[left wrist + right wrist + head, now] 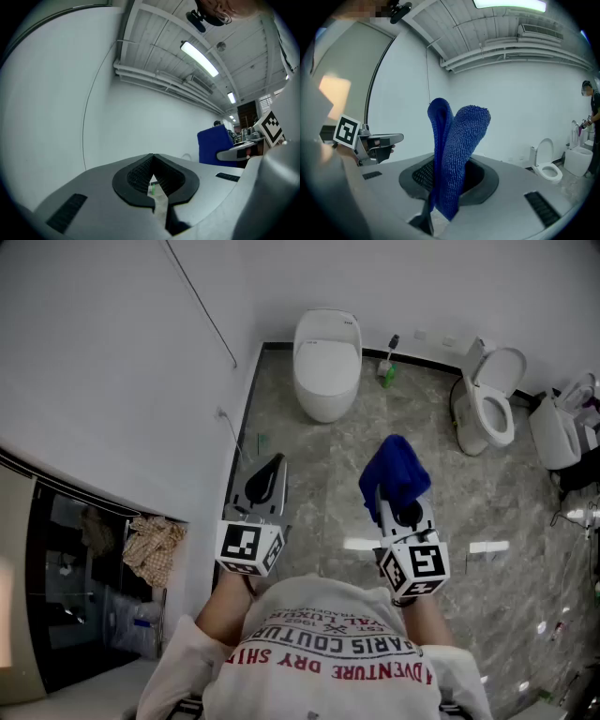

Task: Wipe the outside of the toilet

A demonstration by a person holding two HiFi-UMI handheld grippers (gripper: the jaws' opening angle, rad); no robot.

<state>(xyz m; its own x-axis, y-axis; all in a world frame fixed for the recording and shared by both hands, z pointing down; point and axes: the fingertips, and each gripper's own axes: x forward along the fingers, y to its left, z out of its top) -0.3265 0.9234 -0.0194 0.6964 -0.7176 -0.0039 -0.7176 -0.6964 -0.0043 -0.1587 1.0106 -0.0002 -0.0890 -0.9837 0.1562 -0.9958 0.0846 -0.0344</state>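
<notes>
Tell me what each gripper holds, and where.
Right gripper: blue cloth, clamped near its lower end. Left gripper: nothing, jaws shut.

Quick tally. Two toilets can be counted for sure: one closed toilet at the far middle and one open-lid toilet at the far right. A third white fixture is seen at the right edge, but it can't be told whether it's a toilet. Two claws are counted, the left claw and the right claw. Two marker cubes are counted, one left cube and one right cube. One blue cloth is counted, plus one checked rag at the near left. One small green item is spotted by the far wall, too small to be named. One person is counted far right.
</notes>
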